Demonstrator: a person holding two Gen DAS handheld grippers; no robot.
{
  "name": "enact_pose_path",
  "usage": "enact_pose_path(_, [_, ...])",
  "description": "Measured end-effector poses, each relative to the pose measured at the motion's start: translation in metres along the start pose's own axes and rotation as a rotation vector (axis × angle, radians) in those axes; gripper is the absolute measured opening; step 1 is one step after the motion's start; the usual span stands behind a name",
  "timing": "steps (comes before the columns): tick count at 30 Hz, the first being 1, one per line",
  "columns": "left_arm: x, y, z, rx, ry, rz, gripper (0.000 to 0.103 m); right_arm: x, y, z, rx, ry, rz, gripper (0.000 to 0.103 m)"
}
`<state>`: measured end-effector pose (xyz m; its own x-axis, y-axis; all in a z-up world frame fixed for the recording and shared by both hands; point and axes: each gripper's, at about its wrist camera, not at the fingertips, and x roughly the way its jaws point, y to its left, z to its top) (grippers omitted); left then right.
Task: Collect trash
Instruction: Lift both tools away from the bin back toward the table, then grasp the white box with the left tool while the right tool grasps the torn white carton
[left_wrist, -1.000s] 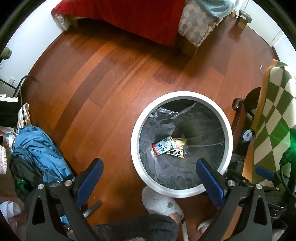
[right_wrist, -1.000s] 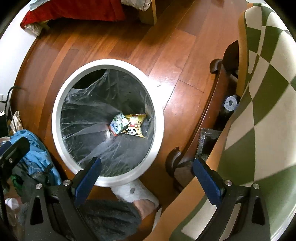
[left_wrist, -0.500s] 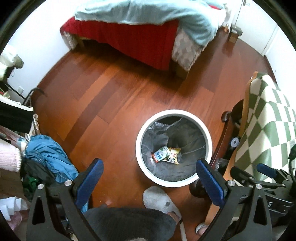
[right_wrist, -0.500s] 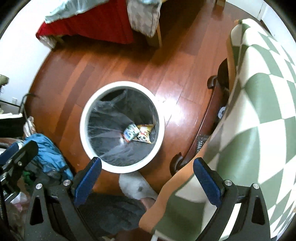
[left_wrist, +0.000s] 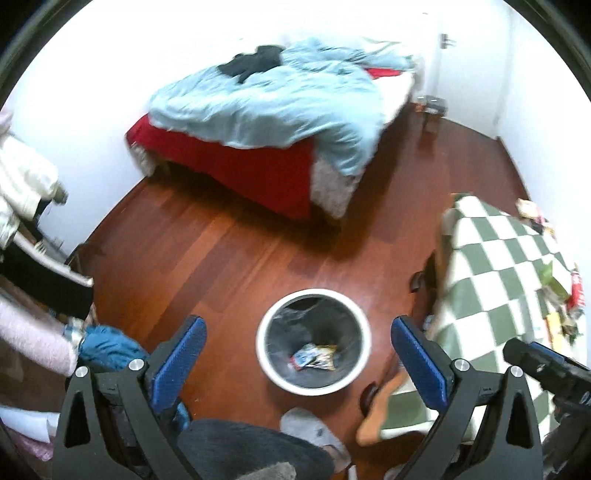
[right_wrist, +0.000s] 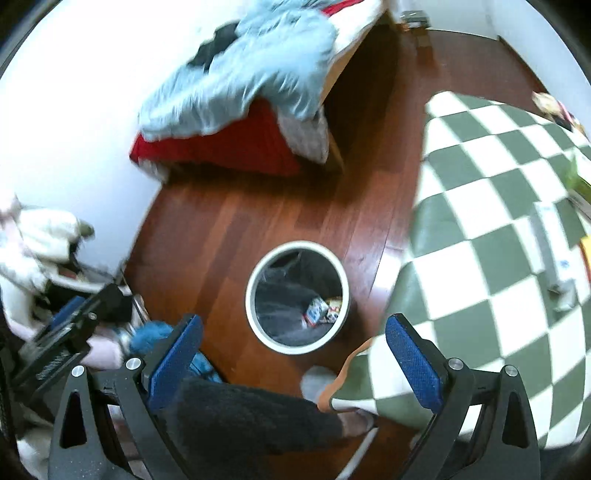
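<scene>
A round white-rimmed trash bin with a clear liner stands on the wood floor and also shows in the right wrist view. Two snack wrappers lie at its bottom, also seen in the right wrist view. My left gripper is open and empty, high above the bin. My right gripper is open and empty, also high above it. More litter lies on the green-and-white checked tablecloth at the right, and some shows in the right wrist view.
A bed with a light blue duvet and red skirt stands at the back. Clothes are piled at the left. A person's slippered foot is just in front of the bin. A dark wooden chair stands by the table.
Both grippers have risen and tilted up away from the bin, which now looks much smaller. The bed and the table top have come into view. Both stay open.
</scene>
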<state>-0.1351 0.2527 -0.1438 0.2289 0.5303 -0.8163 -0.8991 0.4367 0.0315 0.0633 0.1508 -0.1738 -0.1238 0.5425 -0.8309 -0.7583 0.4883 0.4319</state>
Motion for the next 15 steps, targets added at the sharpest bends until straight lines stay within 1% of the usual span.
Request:
enact_pose_path(3, [-0.005, -0.046, 0.001, 0.059, -0.001, -0.051, 0.102, -0.038, -0.039, 0.001, 0.078, -0.05, -0.019, 0.1])
enact_pose_path(5, [0.0, -0.081, -0.001, 0.097, 0.026, -0.093, 0.102, -0.062, -0.076, -0.001, 0.138, -0.086, -0.067, 0.1])
enact_pose_path(7, [0.008, -0.122, -0.004, 0.136, 0.064, -0.145, 0.102, -0.076, -0.114, -0.004, 0.201, -0.1, -0.118, 0.1])
enact_pose_path(9, [0.017, -0.171, -0.007, 0.183, 0.101, -0.196, 0.102, -0.09, -0.157, -0.008, 0.262, -0.103, -0.171, 0.1])
enact_pose_path(11, [0.027, -0.215, -0.01, 0.219, 0.134, -0.221, 0.102, -0.102, -0.201, -0.012, 0.313, -0.098, -0.24, 0.1])
enact_pose_path(14, [0.053, -0.291, -0.015, 0.27, 0.214, -0.268, 0.102, -0.112, -0.267, -0.018, 0.382, -0.081, -0.345, 0.1])
enact_pose_path(15, [0.059, -0.308, -0.016, 0.284, 0.234, -0.274, 0.102, -0.116, -0.289, -0.02, 0.405, -0.076, -0.381, 0.1])
